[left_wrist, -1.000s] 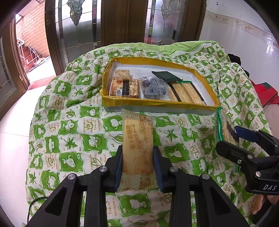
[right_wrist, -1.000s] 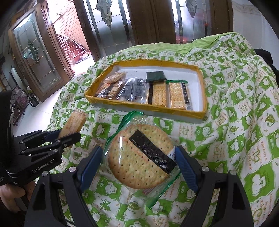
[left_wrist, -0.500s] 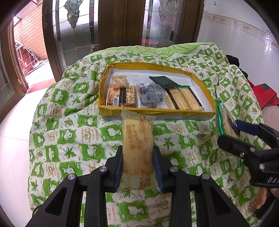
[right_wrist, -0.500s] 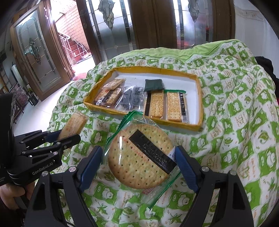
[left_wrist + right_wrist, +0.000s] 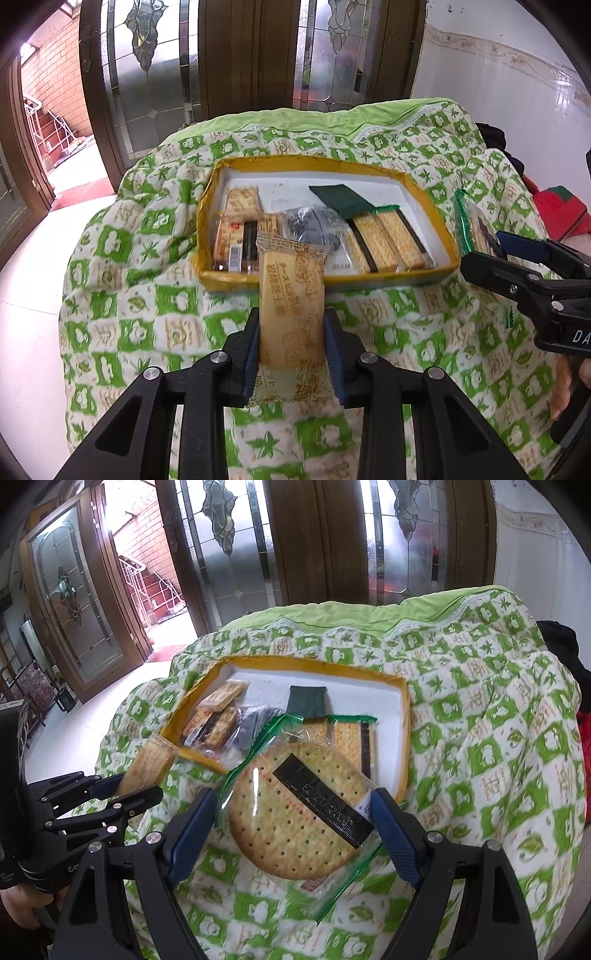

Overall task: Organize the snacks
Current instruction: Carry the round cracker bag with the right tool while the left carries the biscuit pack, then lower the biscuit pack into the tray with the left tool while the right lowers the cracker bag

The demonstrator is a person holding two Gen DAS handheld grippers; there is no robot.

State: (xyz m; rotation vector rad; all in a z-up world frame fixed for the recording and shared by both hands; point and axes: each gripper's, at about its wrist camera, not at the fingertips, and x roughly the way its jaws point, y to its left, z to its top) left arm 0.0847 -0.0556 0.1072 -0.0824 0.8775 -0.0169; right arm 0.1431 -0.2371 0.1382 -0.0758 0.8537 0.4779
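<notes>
Your left gripper (image 5: 291,343) pinches a tan biscuit bar (image 5: 291,306) in a printed wrapper, both blue pads pressed against its long sides; the bar stands up from the jaws, clear of the quilt (image 5: 147,314), its top end overlapping the near wall of the tray (image 5: 388,282) in the left wrist view; your right gripper (image 5: 295,819) holds a round cracker (image 5: 295,812) in a clear, green-edged wrapper (image 5: 332,886) with a black label, the jaws spread wide and each pad touching an opposite edge of the pack; the cracker hangs above the quilt, in front of the tray's near right corner; the tray, yellow-rimmed with a white floor, lies on the green-and-white quilt beyond both grippers; inside it, from left to right in the left wrist view, lie tan biscuit packs (image 5: 240,229), a dark clear-wrapped pack (image 5: 314,229), a dark green sachet (image 5: 340,199) and two rectangular cracker packs (image 5: 384,240) side by side; the right part of the floor is bare; in the right wrist view your left gripper appears at the lower left with the bar between its fingers, a hand (image 5: 18,904) on its handle; behind the quilt stand wooden doors (image 5: 251,55) with patterned glass panes.
</notes>
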